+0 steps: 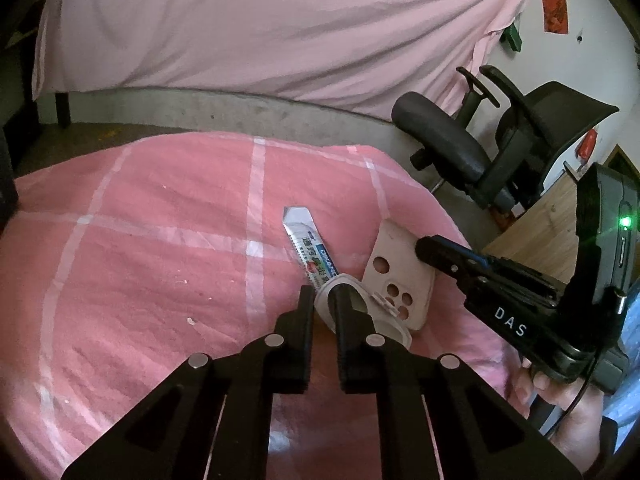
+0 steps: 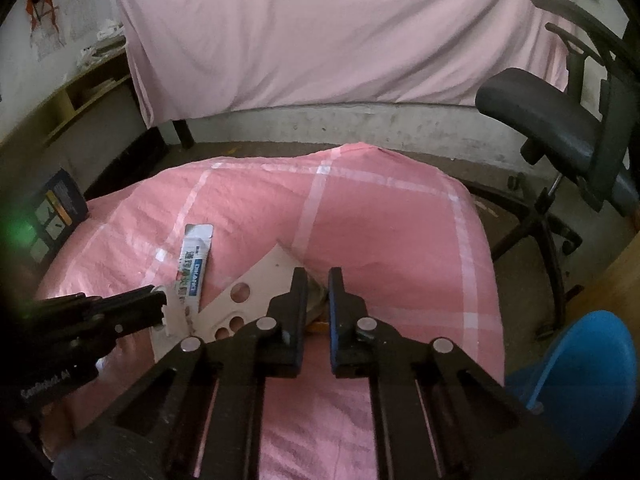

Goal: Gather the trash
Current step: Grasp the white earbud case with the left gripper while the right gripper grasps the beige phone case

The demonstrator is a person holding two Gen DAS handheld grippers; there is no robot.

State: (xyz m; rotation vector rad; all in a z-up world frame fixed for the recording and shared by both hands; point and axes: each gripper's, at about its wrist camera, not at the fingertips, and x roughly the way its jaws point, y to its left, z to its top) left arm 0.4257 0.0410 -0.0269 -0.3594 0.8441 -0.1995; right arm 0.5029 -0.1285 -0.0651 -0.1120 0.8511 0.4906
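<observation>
A white plastic lid (image 1: 360,312) lies on the pink checked cover (image 1: 160,260), and my left gripper (image 1: 322,294) is shut on its near rim. Just beyond it lie a white toothpaste tube (image 1: 306,246) and a pale pink phone case (image 1: 400,276) with round holes. In the right wrist view my right gripper (image 2: 317,280) is shut on a small grey crumpled piece (image 2: 316,298) at the phone case's (image 2: 256,284) right corner. The left gripper (image 2: 162,308) enters from the left, next to the tube (image 2: 194,260). From the left wrist view the right gripper (image 1: 426,248) reaches in over the case.
A black office chair (image 2: 560,128) stands on the floor to the right. A blue plastic tub (image 2: 572,364) sits at the near right and a dark box (image 2: 60,208) at the cover's left edge. A wooden desk (image 1: 536,236) and a hanging pink sheet (image 1: 260,32) border the area.
</observation>
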